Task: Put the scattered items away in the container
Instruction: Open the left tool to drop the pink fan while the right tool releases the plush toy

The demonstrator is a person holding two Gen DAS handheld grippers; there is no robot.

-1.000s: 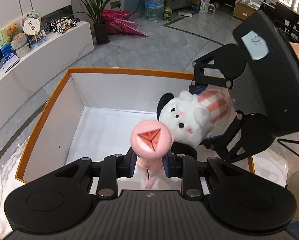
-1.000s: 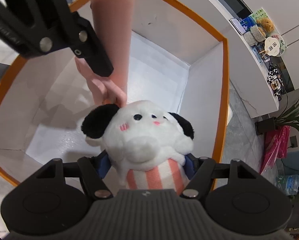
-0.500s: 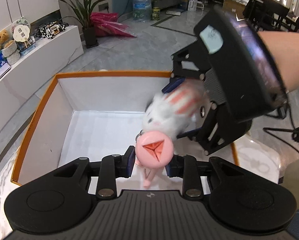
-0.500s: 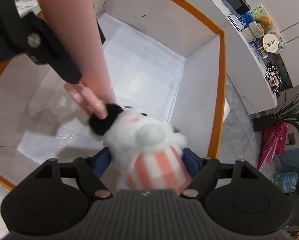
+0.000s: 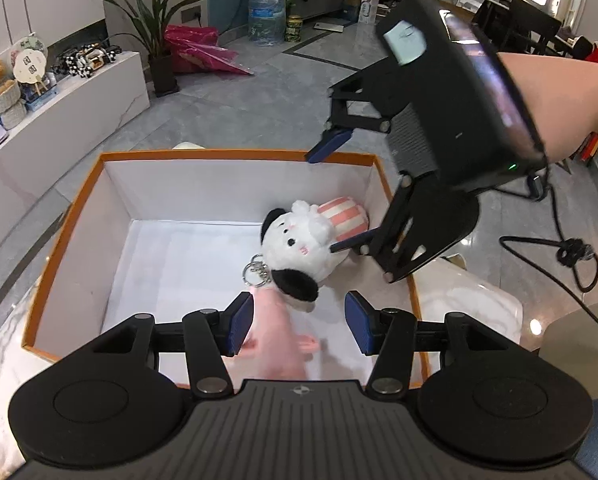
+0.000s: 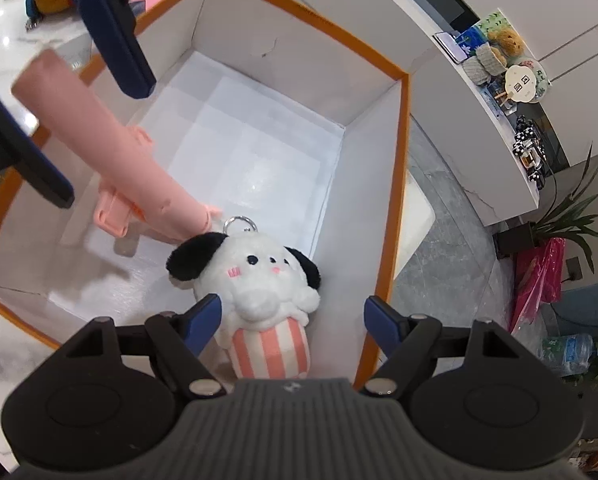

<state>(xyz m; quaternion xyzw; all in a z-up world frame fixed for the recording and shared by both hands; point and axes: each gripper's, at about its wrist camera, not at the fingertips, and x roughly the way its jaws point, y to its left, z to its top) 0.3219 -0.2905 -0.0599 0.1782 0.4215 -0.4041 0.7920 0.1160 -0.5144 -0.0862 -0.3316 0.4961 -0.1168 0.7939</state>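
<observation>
Left wrist view: left gripper (image 5: 299, 322) at the bottom edge, blue fingers (image 5: 241, 322) parted and opening further, nothing pressed between them. Pink toy (image 5: 277, 338) blurred in the gap just beyond, close to the left finger, whether touching it cannot be told; lower end inside the orange-rimmed box (image 5: 235, 156). White plush dog (image 5: 299, 246) with black ears and a pink-striped body lying on the box's white floor, toward the right wall, a metal keyring (image 5: 255, 272) at its head. Right gripper (image 5: 341, 192) above the box's right side, gripping nothing, one finger over the far rim, the other near the plush. Bare forearm (image 5: 559, 96) behind it. Marble tabletop (image 5: 471, 300) under the box.

Right wrist view: right gripper (image 6: 293, 320) with fingers (image 6: 205, 318) spread and widening, plush dog (image 6: 251, 284) between them; left finger just beside its striped body, right finger well clear. Pink toy (image 6: 115, 148) leaning at a slant, tip beside the dog's black ear and keyring (image 6: 241, 224), upper end between the two dark fingers of the left gripper (image 6: 67, 108), no contact visible. Both items within the box (image 6: 403, 184).
</observation>
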